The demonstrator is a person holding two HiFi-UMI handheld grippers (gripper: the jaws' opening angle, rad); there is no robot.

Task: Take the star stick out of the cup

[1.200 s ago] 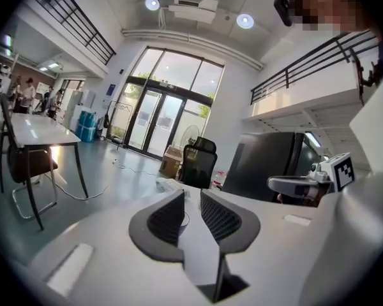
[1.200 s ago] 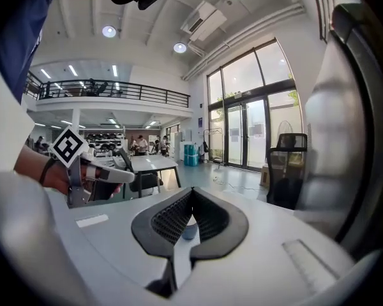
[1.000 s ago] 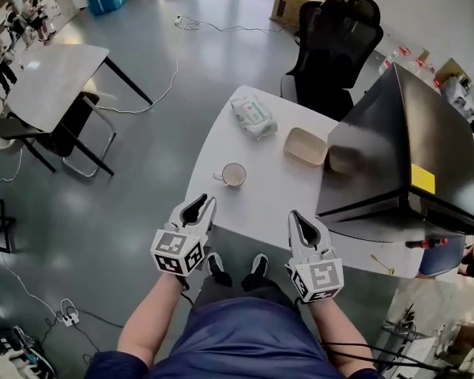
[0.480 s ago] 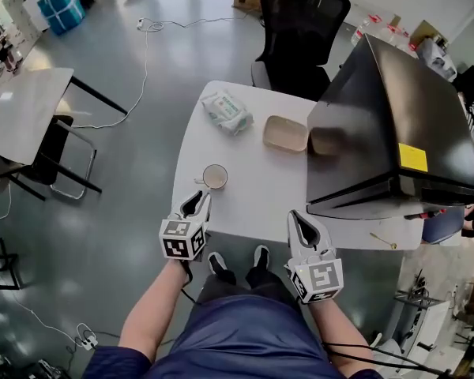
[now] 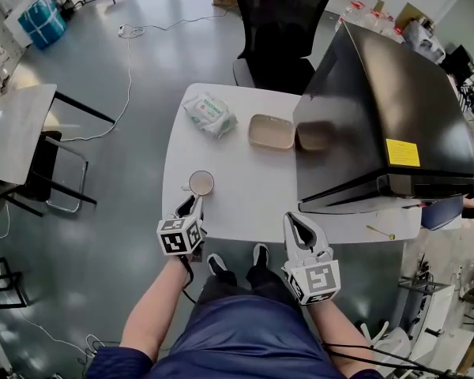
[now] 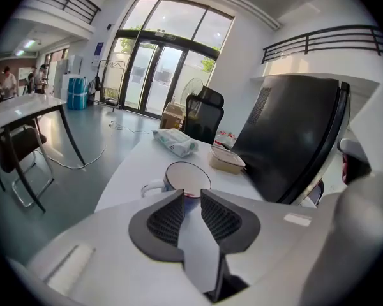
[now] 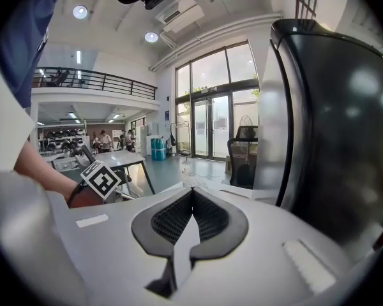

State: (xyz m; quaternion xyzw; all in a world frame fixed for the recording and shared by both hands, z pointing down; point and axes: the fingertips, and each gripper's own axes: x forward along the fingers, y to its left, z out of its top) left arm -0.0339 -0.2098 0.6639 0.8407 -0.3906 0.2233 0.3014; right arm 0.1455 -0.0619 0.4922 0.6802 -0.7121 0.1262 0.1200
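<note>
Head view: cup (image 5: 201, 182) stands upright on the tabletop (image 5: 245, 196), front-left. The left gripper (image 5: 191, 206) has its tips just short of the cup, which sits straight ahead. The right gripper (image 5: 299, 226) is well apart at the front edge. A thin yellow stick (image 5: 379, 232) lies flat beside the black box (image 5: 387, 117); can't tell if it's the star stick.

Left gripper view: jaws narrowly apart, nothing between them. Cup mouth up just past the tips, no stick seen inside.

Right gripper view: jaws closed tip to tip, empty, cup not in view.

Left is likely nearer for any reach into the cup.
</note>
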